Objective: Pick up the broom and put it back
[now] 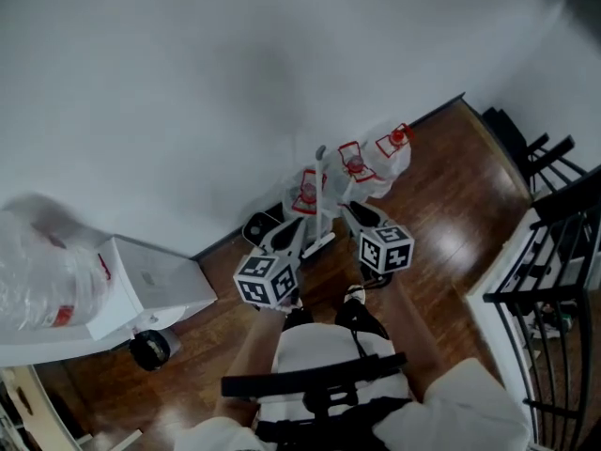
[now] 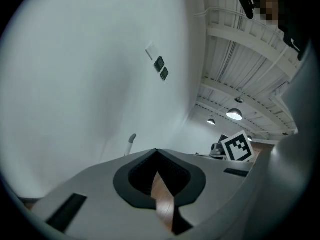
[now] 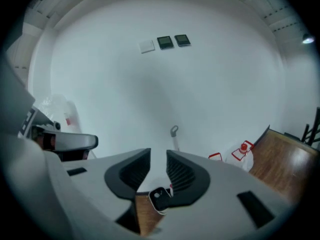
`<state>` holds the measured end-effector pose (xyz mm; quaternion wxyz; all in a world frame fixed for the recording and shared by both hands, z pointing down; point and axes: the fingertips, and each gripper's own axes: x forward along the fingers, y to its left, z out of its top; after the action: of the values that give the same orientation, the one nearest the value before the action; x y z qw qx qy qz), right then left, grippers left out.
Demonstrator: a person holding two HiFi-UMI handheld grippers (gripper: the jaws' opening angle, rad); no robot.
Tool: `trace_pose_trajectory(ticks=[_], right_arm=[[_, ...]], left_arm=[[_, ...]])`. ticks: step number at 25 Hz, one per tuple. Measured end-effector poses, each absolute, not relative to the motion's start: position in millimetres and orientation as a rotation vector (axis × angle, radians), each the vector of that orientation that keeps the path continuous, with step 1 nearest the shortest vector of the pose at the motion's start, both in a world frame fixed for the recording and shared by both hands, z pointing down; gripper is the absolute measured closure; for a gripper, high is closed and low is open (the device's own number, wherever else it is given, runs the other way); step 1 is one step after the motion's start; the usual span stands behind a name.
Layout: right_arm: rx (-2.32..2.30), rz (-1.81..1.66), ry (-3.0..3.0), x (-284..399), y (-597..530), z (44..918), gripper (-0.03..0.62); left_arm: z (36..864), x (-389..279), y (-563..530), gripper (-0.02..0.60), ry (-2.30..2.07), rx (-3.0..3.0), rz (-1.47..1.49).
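The broom (image 1: 322, 194) stands upright against the white wall, its pale handle ending in a grey hanging loop. Both grippers hover over the wooden floor just in front of it, apart from it. My left gripper (image 1: 289, 240) is to the left of the handle and my right gripper (image 1: 362, 217) to its right. In the left gripper view the jaws (image 2: 156, 151) meet at their tips with nothing in them, and the broom's handle top (image 2: 131, 139) shows beyond. In the right gripper view the jaws (image 3: 158, 156) stand apart and empty, with the broom handle (image 3: 174, 134) farther off against the wall.
Clear plastic bags with red print (image 1: 376, 163) lie by the wall to the right of the broom. A dark object (image 1: 262, 225) sits on the floor to the left of it. A white wheeled unit (image 1: 155, 289) stands at the left, a black railing (image 1: 554, 252) at the right.
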<state>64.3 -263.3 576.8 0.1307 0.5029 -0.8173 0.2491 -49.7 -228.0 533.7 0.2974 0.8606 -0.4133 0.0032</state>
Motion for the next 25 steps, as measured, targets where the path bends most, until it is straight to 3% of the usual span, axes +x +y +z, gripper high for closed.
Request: trace_pose_trajectory(ticks=[3,11,19,21,25], right_arm=[[1.441,0.717,-2.342,62,-309,597,0.357],[1.397,0.702,-2.266,39,-402,649,0.352],[1.313,0.651,-2.217,9,-440,688,0.361],[1.321,0.629,-2.212,8,-439,690,0.443],[1.342,0.579,-2.224,16,-428,687,0.464]], left_arm=[[543,-47,-245,0.595,-1.138,2.265,0.028],[571,-52,-280,0.595,-1.189,2.183,0.069],[594,-72,-277,0.595,-1.223,2.094,0.083],[597,-77,-275,0.595,-1.230,2.079,0.081],[596,-80,-273,0.595,-1.238,2.075,0.068]])
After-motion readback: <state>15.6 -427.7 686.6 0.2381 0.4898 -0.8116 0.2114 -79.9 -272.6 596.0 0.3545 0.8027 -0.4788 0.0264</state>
